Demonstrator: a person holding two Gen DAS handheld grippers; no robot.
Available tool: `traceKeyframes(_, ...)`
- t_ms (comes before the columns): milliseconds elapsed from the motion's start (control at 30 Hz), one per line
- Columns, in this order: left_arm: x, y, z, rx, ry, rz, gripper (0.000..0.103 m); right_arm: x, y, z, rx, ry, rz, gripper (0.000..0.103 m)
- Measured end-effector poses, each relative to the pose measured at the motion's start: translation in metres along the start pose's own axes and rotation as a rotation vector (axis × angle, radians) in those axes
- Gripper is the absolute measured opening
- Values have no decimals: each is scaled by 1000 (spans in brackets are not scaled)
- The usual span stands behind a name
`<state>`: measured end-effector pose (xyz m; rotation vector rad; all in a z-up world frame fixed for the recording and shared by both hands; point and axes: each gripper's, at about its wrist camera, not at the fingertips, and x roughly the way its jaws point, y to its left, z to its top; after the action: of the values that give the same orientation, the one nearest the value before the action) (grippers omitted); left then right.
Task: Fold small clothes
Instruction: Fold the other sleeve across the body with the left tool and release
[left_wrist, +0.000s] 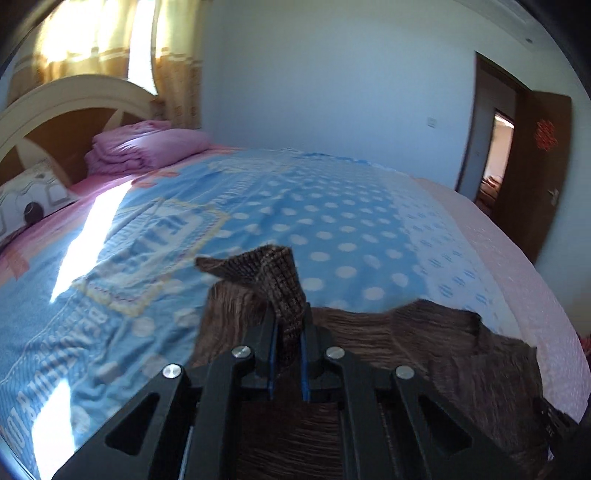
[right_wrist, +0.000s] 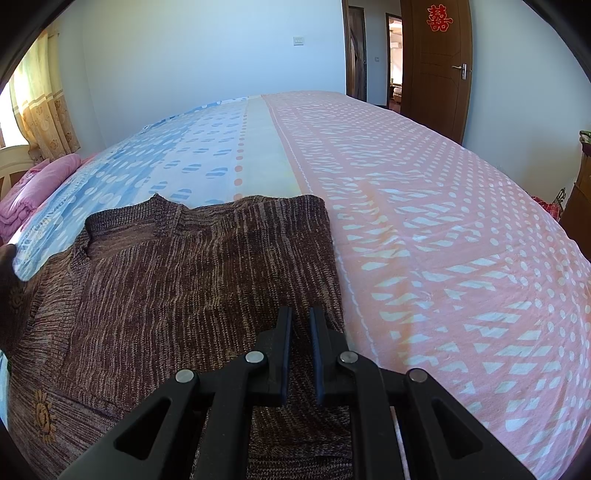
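Left wrist view: left claw (left_wrist: 289, 325) clamped on sweater (left_wrist: 273, 273) edge; right claw (right_wrist: 300, 325) slightly parted, empty.

Both wrist views look low and close along their jaws across the bed (left_wrist: 332, 206) (right_wrist: 443, 221); they share the sweater (left_wrist: 443, 354) (right_wrist: 184, 280), far wall and door (left_wrist: 535, 166) (right_wrist: 436, 66).

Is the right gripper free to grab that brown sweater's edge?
Probably yes: the right gripper hangs just above the brown sweater, its fingers slightly apart and holding nothing, with nothing between them and the knit.
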<state>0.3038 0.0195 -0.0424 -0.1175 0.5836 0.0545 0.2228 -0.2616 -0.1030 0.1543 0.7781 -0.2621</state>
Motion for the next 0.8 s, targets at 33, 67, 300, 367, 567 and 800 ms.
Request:
traceKeyframes(33, 1, -19, -8, 36, 16, -30, 10, 0, 0, 0, 0, 0, 0, 10)
traceKeyframes(67, 3, -32, -16, 66, 30, -47, 10, 0, 0, 0, 0, 0, 0, 10)
traceKeyframes(300, 27, -79, -76, 236, 212, -68, 11, 0, 0, 0, 0, 0, 0, 10)
traceKeyframes(367, 25, -72, -74, 227, 232, -87, 16, 0, 0, 0, -1, 0, 0, 10)
traceKeyframes(567, -10, -37, -69, 213, 174, -62, 77, 1, 1, 0, -6, 6, -7, 10)
traceKeyframes(800, -12, 28, -86, 93, 160, 70, 76, -18, 30, 18, -5, 12, 46, 12)
